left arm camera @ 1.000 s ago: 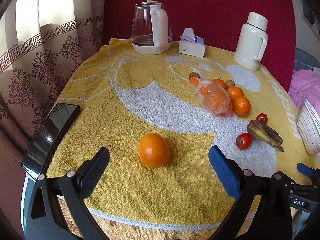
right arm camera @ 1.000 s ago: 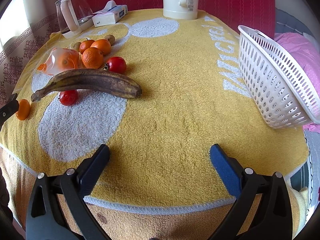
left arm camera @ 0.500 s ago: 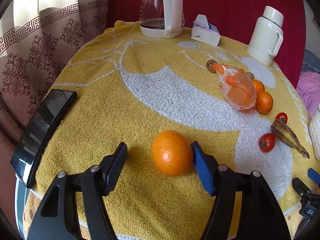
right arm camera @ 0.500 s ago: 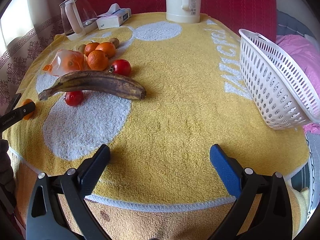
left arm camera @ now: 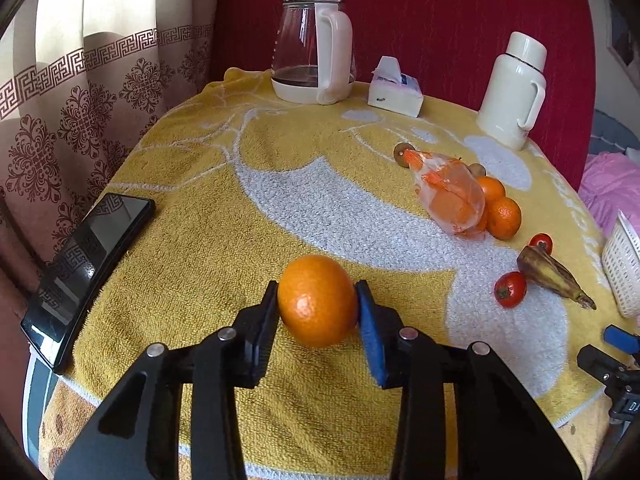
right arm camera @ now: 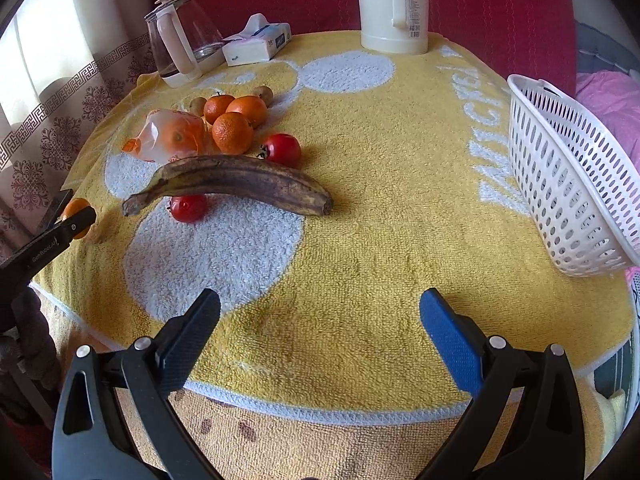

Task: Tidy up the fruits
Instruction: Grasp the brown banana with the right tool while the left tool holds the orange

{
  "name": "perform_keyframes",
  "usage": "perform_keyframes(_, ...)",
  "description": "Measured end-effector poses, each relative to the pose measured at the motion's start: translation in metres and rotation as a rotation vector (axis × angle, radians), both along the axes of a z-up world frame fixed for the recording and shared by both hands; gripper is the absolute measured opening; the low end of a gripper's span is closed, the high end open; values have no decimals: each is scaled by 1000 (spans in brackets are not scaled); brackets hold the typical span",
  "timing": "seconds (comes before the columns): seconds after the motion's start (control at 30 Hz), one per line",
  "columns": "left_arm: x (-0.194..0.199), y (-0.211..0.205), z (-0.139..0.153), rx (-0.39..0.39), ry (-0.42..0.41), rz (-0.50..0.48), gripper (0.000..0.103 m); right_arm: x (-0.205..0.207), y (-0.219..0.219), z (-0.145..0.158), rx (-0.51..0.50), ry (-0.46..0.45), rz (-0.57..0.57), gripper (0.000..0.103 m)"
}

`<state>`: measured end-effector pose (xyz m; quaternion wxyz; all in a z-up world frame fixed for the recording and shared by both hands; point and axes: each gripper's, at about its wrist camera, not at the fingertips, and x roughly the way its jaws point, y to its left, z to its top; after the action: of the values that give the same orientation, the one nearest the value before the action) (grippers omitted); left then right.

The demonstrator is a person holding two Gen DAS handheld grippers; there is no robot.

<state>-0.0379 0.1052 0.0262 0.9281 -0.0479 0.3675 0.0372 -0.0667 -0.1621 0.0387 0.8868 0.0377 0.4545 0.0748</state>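
Note:
A lone orange [left arm camera: 318, 300] lies on the yellow towel near the table's front left. My left gripper [left arm camera: 317, 290] is closing on it, and both pads press its sides. In the right wrist view my right gripper [right arm camera: 320, 308] hangs open over the towel's front edge with nothing between its fingers. Ahead of it lie a brown banana [right arm camera: 236, 180], two tomatoes [right arm camera: 282, 150], three loose oranges [right arm camera: 232, 132] and a plastic bag [right arm camera: 172, 138] with an orange inside. The white basket [right arm camera: 568, 184] sits tilted at the right edge.
A black phone [left arm camera: 88, 256] lies on the towel's left edge. At the back stand a glass kettle [left arm camera: 312, 52], a tissue box [left arm camera: 394, 94] and a cream thermos [left arm camera: 512, 92]. Two brown kiwis [right arm camera: 264, 94] sit behind the oranges.
The left jaws came in from wide open until both pads met the orange. The right gripper stayed open and in place.

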Motion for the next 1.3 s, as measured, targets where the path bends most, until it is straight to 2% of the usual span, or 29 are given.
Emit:
perform_keyframes(0.13,1,3,0,-11,6,11,38,9,1,15,149,1,19,101)
perform_keyframes(0.27,1,3,-1,-13,8,7,38,23,5,22,253,30,27,101)
perform_keyframes(0.37,1,3,-2,-13,9,10,38,27,6,24,384,51,31,101)
perform_keyframes(0.47,2,4,-3,-18,15,13,38,26,11,33,458,29,44,101)
perform_keyframes(0.6,3,5,-4,-22,21,13,38,28,29,50,493,-27,100,101)
perform_keyframes(0.67,3,5,-4,-23,21,13,38,32,40,54,436,-37,92,101)
perform_keyframes(0.7,3,5,-4,-24,21,14,38,36,44,52,412,-22,77,101)
perform_keyframes(0.8,3,6,-5,-28,24,14,38,43,44,38,526,48,71,101)
perform_keyframes(0.9,4,6,-5,-31,27,13,38,52,43,26,570,93,51,101)
perform_keyframes(1.2,4,6,-6,-35,29,9,38,82,28,-4,597,169,-84,101)
perform_keyframes(1.3,5,6,-6,-37,31,7,38,78,23,-4,529,142,-112,101)
